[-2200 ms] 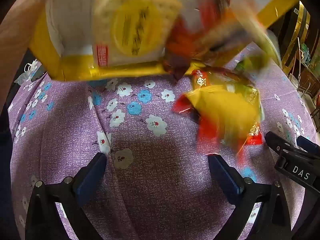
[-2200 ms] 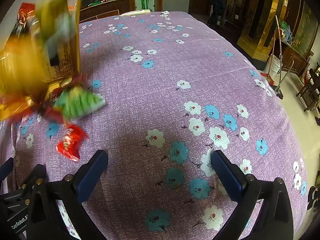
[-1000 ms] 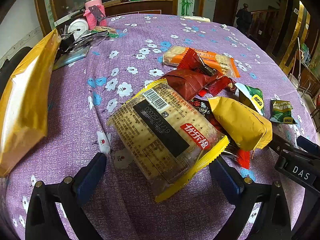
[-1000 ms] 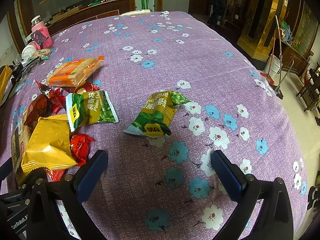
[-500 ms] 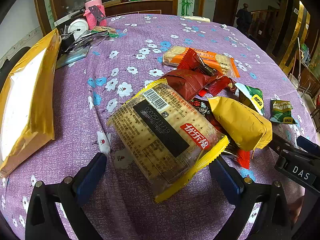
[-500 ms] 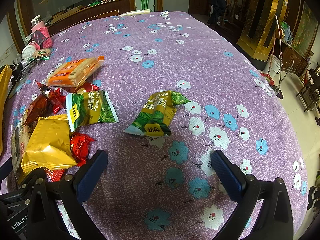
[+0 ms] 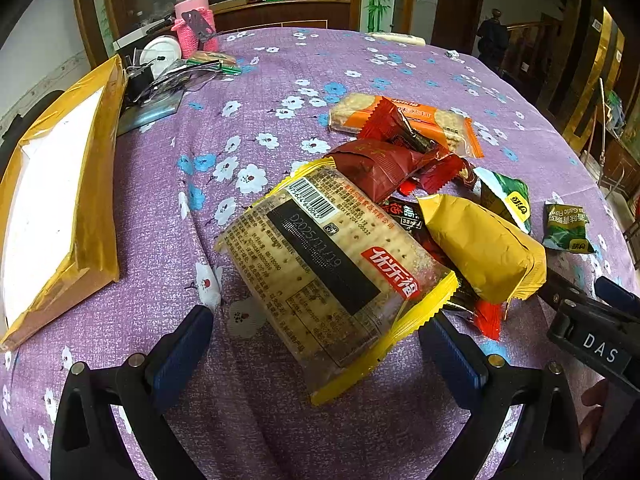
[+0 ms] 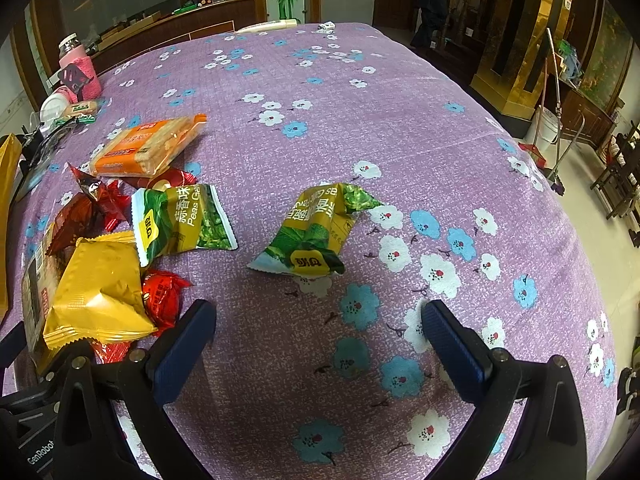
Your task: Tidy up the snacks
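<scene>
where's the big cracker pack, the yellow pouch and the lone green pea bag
big cracker pack (image 7: pixel 320 256), left wrist view, on the black date strip at its middle
yellow pouch (image 7: pixel 480 248), left wrist view, on its bulging top face
lone green pea bag (image 8: pixel 316 228), right wrist view, on its middle

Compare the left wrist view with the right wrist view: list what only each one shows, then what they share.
Only the left wrist view shows the big cracker pack's barcode face, the yellow box's white inside and the open left gripper.

Only the right wrist view shows the open right gripper, the broom and the white bucket on the floor.

Both show the purple floral tablecloth, the orange cracker pack, the yellow pouch, two green pea packets and the pink-sleeved jar.
</scene>
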Demonstrator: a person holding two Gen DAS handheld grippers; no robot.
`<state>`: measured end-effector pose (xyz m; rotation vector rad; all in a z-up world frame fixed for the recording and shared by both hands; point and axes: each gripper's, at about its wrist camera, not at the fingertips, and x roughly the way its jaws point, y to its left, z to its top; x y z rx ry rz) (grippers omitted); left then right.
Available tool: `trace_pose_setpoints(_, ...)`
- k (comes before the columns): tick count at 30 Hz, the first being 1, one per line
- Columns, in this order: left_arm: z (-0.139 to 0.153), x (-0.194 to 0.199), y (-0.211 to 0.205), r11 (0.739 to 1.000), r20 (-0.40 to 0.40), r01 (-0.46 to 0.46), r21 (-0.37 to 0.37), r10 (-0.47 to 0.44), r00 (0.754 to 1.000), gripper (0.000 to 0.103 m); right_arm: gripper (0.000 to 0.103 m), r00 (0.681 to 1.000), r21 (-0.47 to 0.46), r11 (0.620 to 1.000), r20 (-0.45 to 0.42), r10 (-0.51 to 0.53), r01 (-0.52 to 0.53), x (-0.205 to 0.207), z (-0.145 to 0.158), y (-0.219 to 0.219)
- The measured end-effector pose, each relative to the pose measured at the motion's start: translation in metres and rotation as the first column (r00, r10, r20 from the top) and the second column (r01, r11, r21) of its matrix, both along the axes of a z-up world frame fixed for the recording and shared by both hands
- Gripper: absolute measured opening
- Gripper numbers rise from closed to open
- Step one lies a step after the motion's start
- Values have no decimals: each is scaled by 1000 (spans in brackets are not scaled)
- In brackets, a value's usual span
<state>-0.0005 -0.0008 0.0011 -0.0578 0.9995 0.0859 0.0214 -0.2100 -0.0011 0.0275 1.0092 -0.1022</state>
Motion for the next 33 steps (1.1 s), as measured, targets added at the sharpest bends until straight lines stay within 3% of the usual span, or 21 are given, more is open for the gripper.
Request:
trace_pose_setpoints(8, 3, -6, 1, 998, 5, 65, 1, -65, 998, 103, 103, 1000, 15, 1000, 6, 10, -10, -3, 1, -2)
trace_pose_setpoints(11, 9, -14, 5, 994, 26, 105, -31, -104, 994, 103, 103, 999, 75, 997, 32, 18, -20, -6, 4, -8)
trace_pose_setpoints(15, 18, -23, 17, 987, 50, 152, -56, -150, 987, 103, 103, 995, 195, 980, 99, 32, -50, -13, 12, -20)
trace_pose_setpoints(18, 25, -26, 29, 984, 74, 163, -69, -158, 985, 103, 103, 983, 235, 970, 183, 15, -59, -24, 23, -26)
trace_pose_setpoints(22, 33, -23, 34, 976, 91, 192, -105, -182, 979, 90, 103, 970, 263, 962, 244, 6, -72, -31, 31, -29)
trace_pose_setpoints(29, 31, 8, 32, 976, 10, 98, -194, -98, 995, 90, 103, 968, 268, 961, 252, -1, -68, -28, 31, -31)
trace_pose_setpoints(33, 30, 27, 20, 981, -22, 66, -184, -71, 997, 90, 103, 967, 283, 957, 256, -12, -63, -32, 30, -35)
